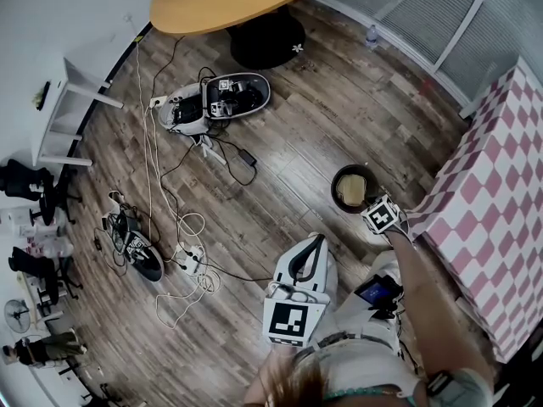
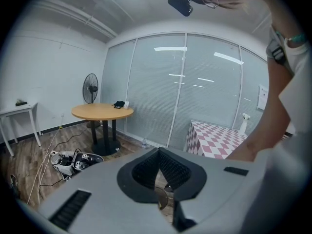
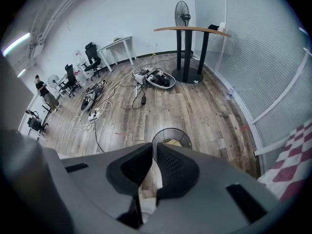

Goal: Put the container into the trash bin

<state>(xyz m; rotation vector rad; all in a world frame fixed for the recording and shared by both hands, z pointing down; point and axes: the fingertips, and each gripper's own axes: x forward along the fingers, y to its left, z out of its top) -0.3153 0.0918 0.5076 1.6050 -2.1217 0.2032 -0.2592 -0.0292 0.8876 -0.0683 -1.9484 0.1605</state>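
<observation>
Right gripper narrow: slim gap between my jaws, nothing in it. Pale tan container lies inside black round wire-mesh trash bin, at 12 o'clock just past my tips. I judge it light, thin-walled, easily crushed — for any regrasp, pinch rim edge softly. Left gripper tips together, empty — in head view at 7 o'clock of bin.

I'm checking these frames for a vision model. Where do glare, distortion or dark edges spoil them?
Head view: strong fisheye bend in the floorboards, and the white wall is nearly washed out. Left gripper view: bright streaks of glare on the glass wall, black corners. Right gripper view: the same black ring, with the floor bowed around the trash bin.
</observation>
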